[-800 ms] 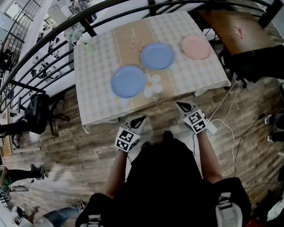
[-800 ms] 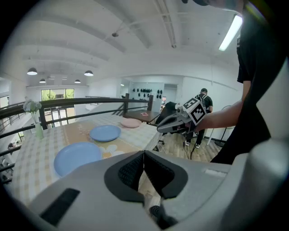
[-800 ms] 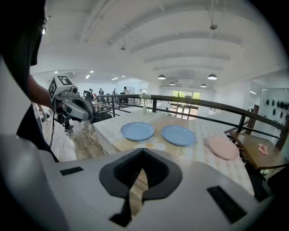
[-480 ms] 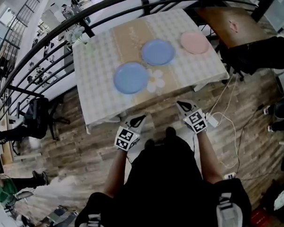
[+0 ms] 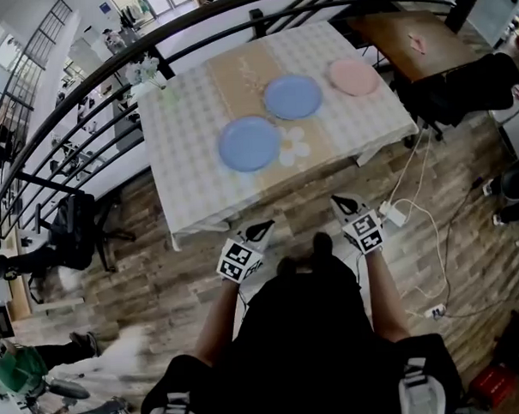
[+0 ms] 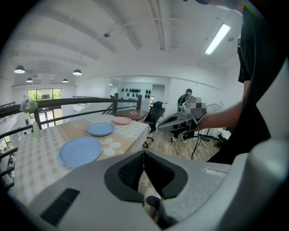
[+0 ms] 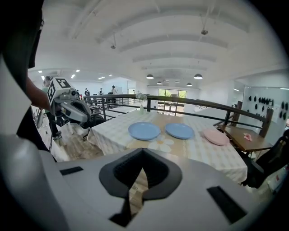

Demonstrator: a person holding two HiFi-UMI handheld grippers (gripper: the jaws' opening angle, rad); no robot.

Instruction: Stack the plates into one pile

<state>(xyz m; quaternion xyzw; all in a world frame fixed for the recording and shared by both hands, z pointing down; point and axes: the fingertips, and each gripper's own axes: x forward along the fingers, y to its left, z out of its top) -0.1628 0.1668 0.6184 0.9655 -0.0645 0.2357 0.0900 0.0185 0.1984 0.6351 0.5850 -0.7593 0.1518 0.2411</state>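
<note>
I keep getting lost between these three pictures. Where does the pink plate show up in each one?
Head view: the pink plate is at the upper right, at the right end of the row of plates.
Left gripper view: left of centre, the farthest plate.
Right gripper view: right of centre, at the row's right end.
Shared landmark: the blue plate right beside it.

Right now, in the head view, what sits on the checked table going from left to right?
small vase of white flowers → nearer round blue plate → farther round blue plate → round pink plate
</note>
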